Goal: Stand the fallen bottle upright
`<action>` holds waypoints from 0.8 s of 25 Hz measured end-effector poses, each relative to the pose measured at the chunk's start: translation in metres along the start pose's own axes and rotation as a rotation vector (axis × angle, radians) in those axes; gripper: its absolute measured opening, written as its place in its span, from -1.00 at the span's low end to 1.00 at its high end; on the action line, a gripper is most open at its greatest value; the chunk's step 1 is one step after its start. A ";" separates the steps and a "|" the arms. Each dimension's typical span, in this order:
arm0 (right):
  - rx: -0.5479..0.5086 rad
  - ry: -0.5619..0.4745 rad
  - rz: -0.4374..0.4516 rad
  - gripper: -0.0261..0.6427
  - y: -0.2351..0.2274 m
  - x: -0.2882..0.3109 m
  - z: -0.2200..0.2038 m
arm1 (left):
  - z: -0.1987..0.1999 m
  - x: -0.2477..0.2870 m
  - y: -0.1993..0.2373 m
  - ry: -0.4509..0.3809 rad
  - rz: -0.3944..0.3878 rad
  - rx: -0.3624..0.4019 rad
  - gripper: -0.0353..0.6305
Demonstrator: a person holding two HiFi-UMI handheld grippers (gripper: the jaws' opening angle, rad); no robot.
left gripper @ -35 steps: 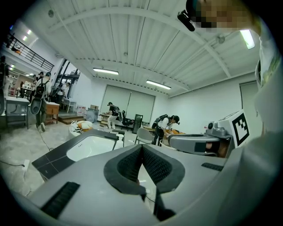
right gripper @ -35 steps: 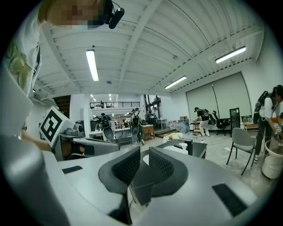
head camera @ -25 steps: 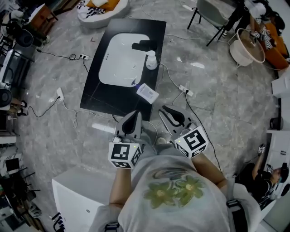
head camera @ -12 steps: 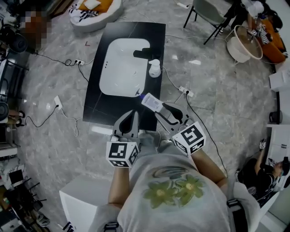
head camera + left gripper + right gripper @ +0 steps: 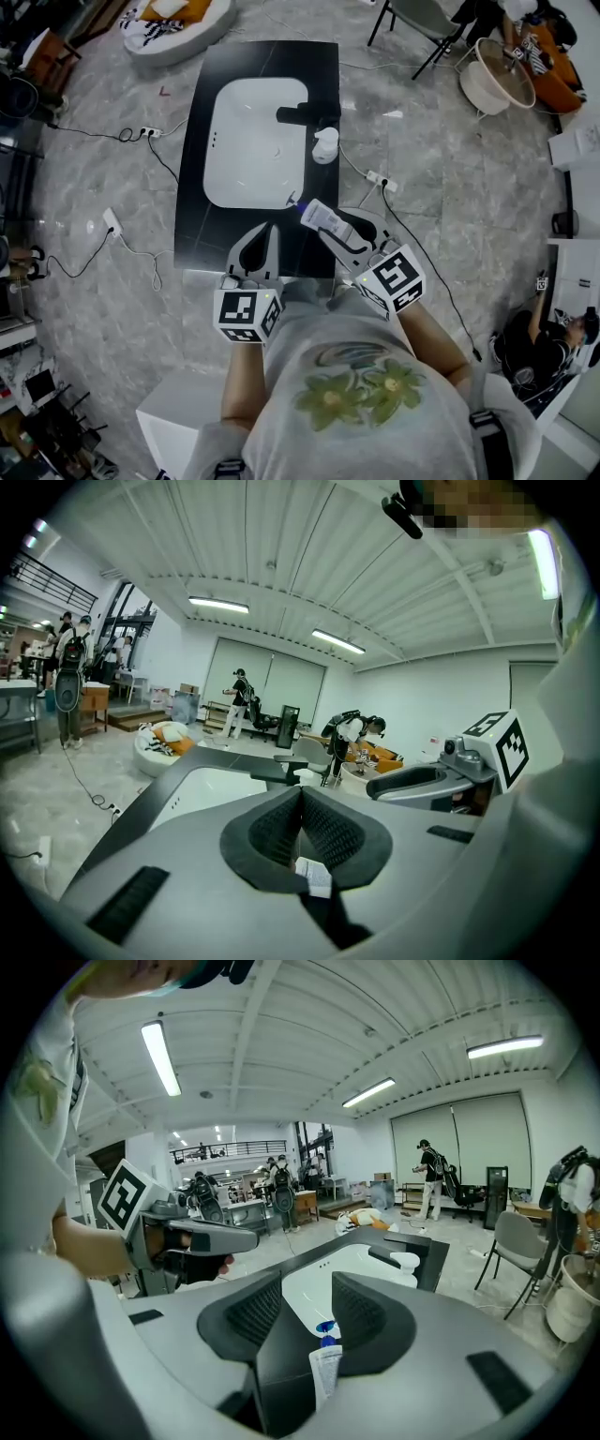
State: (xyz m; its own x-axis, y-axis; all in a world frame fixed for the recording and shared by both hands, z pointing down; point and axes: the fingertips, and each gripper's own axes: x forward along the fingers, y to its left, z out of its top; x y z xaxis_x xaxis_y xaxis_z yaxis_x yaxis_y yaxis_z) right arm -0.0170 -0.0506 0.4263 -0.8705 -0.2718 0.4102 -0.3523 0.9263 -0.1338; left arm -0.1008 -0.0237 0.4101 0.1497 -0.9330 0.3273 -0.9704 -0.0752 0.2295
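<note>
**Bottle close to the edge: a bad push could send it off**

The main risk is a fall to the floor. The bottle lies on its side close to the right edge of the worktop, not far from the near right corner. Its cap end is just beside the rim of the sink. If the right gripper closes off-centre, or one jaw arrives before the other, the round body will probably roll or slide, either over the edge or into the sink. A grip too near one end may also let it swing when it is tipped up.

The jaws of the right gripper have just been opening and stand wide. The bottle lies low in the gap between them, but the pads do not press on it. The left gripper has its jaws closed together with nothing between them, so it gives no support.

The bottle is white, with a printed label and a blue cap that points toward the sink. It looks smooth, so I think it slips easily.
</note>
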 end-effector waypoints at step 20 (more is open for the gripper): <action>0.029 0.193 0.005 -0.45 -0.006 0.090 -0.032 | -0.020 0.032 0.065 0.095 -0.110 0.004 -0.87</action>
State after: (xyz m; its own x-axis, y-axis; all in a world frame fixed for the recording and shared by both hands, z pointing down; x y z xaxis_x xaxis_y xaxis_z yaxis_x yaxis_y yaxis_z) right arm -0.0826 -0.0721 0.4927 -0.7915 -0.2092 0.5742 -0.3598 0.9190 -0.1611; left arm -0.1550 -0.0516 0.4539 0.2727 -0.8815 0.3855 -0.9478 -0.1773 0.2651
